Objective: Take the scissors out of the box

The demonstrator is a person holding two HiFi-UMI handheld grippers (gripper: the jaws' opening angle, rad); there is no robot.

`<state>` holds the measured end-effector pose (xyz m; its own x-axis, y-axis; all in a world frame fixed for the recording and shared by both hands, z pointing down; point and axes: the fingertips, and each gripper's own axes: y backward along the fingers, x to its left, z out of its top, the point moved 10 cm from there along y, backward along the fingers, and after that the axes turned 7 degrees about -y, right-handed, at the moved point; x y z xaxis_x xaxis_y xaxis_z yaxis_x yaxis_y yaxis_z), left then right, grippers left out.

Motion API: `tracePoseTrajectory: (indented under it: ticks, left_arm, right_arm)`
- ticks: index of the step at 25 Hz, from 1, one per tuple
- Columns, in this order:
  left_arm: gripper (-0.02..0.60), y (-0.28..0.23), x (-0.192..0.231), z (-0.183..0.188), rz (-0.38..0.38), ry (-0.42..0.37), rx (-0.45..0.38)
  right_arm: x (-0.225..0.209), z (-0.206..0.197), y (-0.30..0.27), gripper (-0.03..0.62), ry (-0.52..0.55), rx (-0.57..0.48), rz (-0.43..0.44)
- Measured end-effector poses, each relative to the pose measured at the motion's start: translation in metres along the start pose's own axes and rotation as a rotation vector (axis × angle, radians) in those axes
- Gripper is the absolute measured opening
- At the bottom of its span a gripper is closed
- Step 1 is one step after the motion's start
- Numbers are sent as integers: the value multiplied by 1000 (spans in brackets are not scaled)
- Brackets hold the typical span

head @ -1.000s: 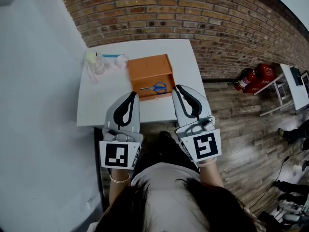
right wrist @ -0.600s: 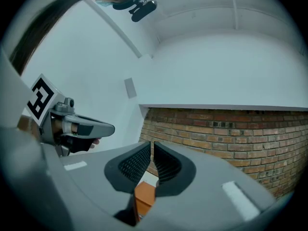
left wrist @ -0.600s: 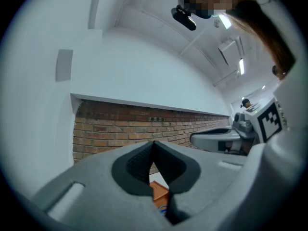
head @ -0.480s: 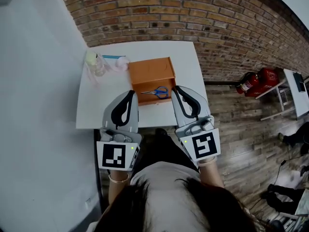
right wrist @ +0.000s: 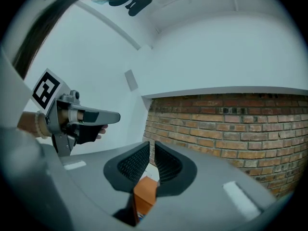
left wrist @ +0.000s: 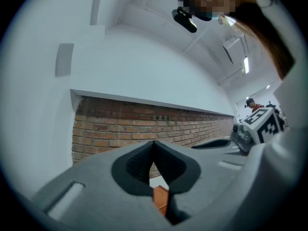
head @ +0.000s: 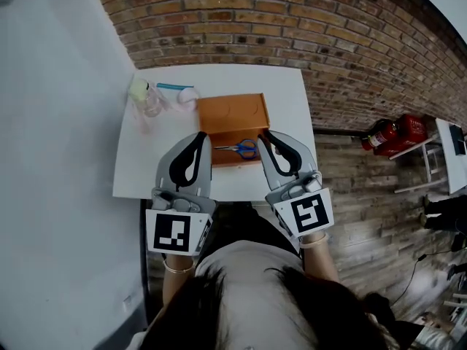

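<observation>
An orange box lies open on the white table, and scissors with blue handles lie in its near part. My left gripper hovers by the box's near left corner, its tips meeting, nothing held. My right gripper hovers by the near right corner, just right of the scissors. Its jaws are opening, with a narrow gap and nothing between them. In the left gripper view the box peeks below the shut tips. In the right gripper view the box shows under the slightly parted tips.
A clear bottle, a blue stick-like item and a small white object sit at the table's far left. A brick wall stands behind the table. Red fire extinguishers stand on the wooden floor at right.
Both grippers have moved forward over the table's near edge and now flank the box's near end. The right jaws have parted a little.
</observation>
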<state>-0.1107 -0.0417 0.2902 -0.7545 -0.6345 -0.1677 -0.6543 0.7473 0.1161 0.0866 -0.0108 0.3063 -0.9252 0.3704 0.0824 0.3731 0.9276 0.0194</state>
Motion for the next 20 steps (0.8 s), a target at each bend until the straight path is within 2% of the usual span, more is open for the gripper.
tracePoseTrajectory:
  ticks: [20]
  left_arm:
    - [2, -54, 31, -14, 78, 20, 28]
  right_arm:
    - [-51, -75, -69, 55, 16, 285, 167]
